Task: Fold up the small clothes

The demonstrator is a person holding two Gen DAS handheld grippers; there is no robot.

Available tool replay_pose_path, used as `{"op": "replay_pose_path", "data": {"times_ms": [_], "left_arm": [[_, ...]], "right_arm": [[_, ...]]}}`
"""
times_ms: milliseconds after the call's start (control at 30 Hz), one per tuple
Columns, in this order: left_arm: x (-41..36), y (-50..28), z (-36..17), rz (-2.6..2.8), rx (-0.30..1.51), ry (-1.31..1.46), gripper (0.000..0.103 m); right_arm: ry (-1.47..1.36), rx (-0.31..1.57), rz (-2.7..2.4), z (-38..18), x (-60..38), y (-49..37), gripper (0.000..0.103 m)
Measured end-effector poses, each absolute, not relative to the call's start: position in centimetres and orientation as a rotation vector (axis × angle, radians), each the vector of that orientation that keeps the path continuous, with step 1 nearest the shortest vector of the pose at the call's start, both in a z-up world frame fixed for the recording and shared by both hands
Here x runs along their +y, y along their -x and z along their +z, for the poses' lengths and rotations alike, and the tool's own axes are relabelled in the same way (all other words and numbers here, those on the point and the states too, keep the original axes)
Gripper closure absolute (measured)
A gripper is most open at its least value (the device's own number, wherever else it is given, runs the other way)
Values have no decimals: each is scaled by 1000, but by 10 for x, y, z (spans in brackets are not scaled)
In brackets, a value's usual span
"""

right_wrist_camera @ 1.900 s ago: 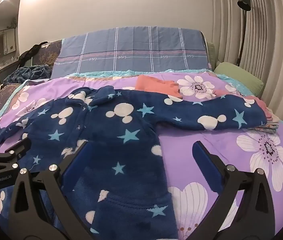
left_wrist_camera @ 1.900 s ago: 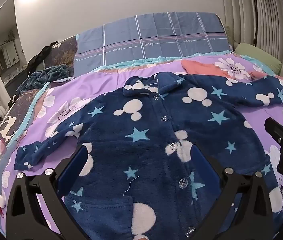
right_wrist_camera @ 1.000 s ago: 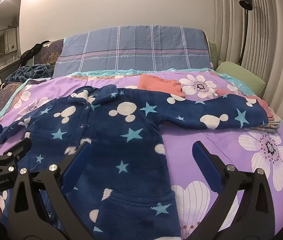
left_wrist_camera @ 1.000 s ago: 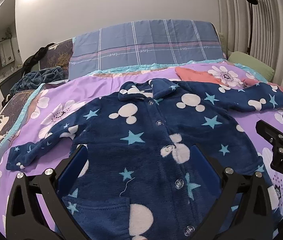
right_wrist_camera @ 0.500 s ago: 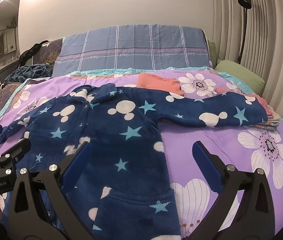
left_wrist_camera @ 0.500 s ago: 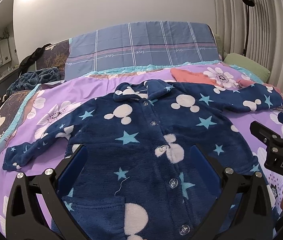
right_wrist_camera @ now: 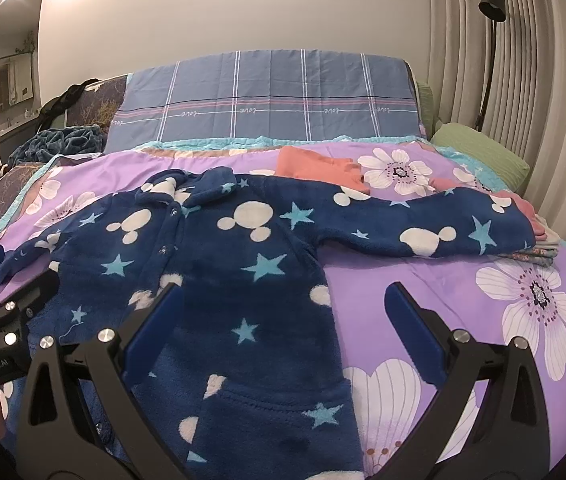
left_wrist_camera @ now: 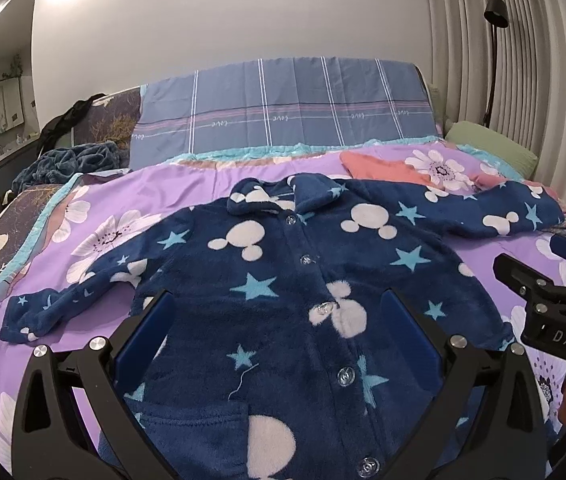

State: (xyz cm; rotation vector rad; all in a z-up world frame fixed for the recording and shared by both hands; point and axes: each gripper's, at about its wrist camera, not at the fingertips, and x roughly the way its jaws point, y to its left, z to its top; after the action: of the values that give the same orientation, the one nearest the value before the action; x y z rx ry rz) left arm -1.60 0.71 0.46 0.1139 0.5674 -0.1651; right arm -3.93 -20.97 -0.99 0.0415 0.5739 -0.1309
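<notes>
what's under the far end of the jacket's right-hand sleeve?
The sleeve end lies over a small stack of folded clothes; pink and patterned edges poke out at the cuff. How far the stack runs beneath is covered. Elsewhere the purple floral bedspread.

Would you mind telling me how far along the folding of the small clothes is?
Done: a folded stack lies under the right sleeve's cuff. In hand: nothing; the blue fleece jacket lies spread flat and buttoned, sleeves out, with the left hand-held gripper and right hand-held gripper both open. Left: every fold of the jacket.

Fleece top (right_wrist_camera: 219, 280) flat; right hand-held gripper (right_wrist_camera: 283, 332) agape.
</notes>
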Motion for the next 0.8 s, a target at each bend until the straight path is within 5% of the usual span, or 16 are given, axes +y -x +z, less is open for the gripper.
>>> {"op": "replay_pose_path", "data": {"times_ms": [800], "left_arm": [[52,11,-14,-85,654,-91,1]], "right_arm": [[21,638,-26,-21,-162,24,2]]}}
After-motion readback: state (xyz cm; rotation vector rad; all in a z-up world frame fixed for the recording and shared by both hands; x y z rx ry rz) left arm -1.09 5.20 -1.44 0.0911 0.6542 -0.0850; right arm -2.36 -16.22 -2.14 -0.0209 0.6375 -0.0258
